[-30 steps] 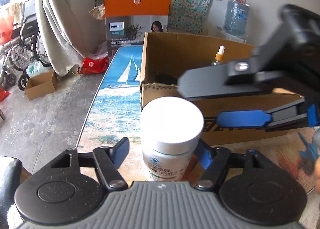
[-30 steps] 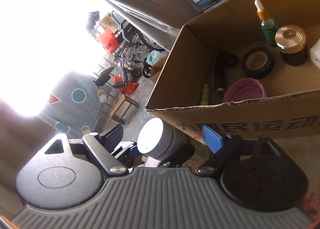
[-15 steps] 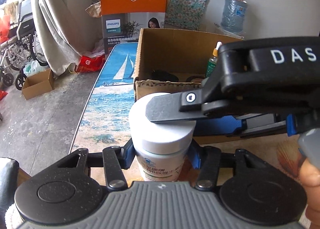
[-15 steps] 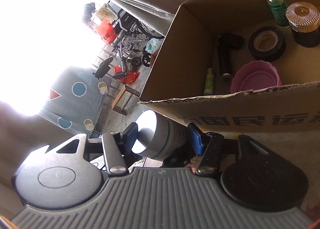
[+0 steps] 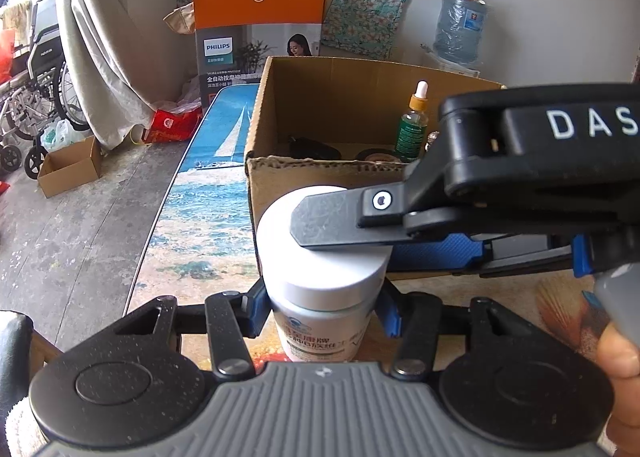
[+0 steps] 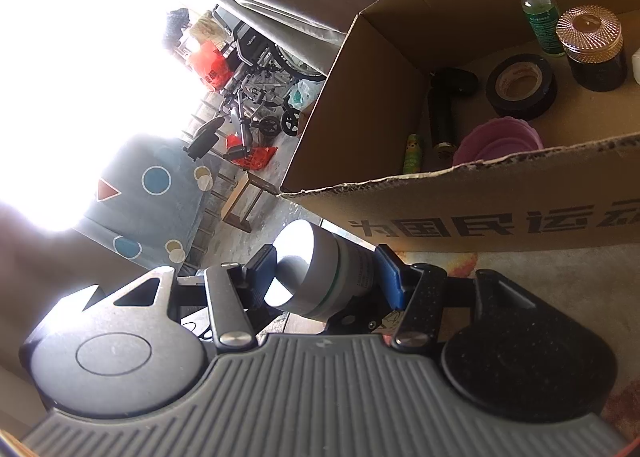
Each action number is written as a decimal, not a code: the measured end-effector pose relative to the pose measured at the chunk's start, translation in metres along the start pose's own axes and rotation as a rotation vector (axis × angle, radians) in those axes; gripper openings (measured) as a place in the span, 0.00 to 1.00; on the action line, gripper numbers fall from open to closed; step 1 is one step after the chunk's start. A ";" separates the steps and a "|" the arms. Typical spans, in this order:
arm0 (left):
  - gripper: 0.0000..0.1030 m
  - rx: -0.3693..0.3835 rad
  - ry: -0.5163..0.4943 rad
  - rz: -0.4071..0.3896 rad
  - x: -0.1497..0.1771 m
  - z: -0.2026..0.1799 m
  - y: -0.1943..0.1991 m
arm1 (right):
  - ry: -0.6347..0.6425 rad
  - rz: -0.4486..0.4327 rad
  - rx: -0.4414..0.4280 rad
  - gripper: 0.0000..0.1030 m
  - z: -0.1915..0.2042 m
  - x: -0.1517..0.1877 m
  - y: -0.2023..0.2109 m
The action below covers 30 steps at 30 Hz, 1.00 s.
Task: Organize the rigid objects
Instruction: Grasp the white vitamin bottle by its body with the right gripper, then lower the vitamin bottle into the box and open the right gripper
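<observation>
A white supplement jar (image 5: pixel 324 289) with a white lid stands on the table in front of the cardboard box (image 5: pixel 280 185). My left gripper (image 5: pixel 320 313) is shut on the jar's body. My right gripper (image 6: pixel 326 273) comes in from the right, turned on its side, and is shut on the jar's lid; the jar also shows in the right wrist view (image 6: pixel 320 273). The right gripper's body crosses the left wrist view (image 5: pixel 500 193).
The box holds a green dropper bottle (image 6: pixel 538 9), a dark jar with a gold lid (image 6: pixel 592 45), a black tape roll (image 6: pixel 520 83), a purple bowl (image 6: pixel 500 139) and a dark tool (image 6: pixel 444 105). A Philips carton (image 5: pixel 256 33) stands behind.
Both grippers have closed on the jar: the left on its body, the right on its lid after moving in from the right. The jar sits closer to the box.
</observation>
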State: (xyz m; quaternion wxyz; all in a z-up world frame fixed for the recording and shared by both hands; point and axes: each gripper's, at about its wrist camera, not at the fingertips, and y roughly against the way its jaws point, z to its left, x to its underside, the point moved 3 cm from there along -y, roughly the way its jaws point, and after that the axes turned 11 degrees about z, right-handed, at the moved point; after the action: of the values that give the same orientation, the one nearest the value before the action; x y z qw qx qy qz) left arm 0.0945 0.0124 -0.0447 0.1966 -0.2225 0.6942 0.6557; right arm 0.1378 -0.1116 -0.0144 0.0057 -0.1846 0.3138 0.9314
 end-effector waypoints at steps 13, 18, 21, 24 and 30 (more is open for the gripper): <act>0.52 0.000 -0.012 -0.019 0.002 -0.008 0.013 | 0.016 -0.020 0.001 0.53 0.004 0.007 0.014; 0.52 -0.018 -0.023 -0.070 0.003 -0.011 0.043 | 0.054 -0.036 -0.017 0.53 0.019 0.012 0.028; 0.52 -0.042 -0.038 -0.134 -0.004 -0.012 0.073 | 0.114 -0.067 -0.040 0.53 0.043 0.014 0.046; 0.52 -0.058 -0.053 -0.210 -0.019 -0.014 0.103 | 0.186 -0.120 -0.062 0.54 0.071 0.010 0.067; 0.53 -0.045 -0.090 -0.329 -0.063 -0.029 0.133 | 0.290 -0.249 -0.056 0.54 0.106 -0.017 0.109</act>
State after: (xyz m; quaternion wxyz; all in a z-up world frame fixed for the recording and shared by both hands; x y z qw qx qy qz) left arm 0.0716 -0.0075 0.1018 0.3272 -0.3075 0.6242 0.6394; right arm 0.1037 -0.1354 0.1327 0.0703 -0.3541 0.2600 0.8956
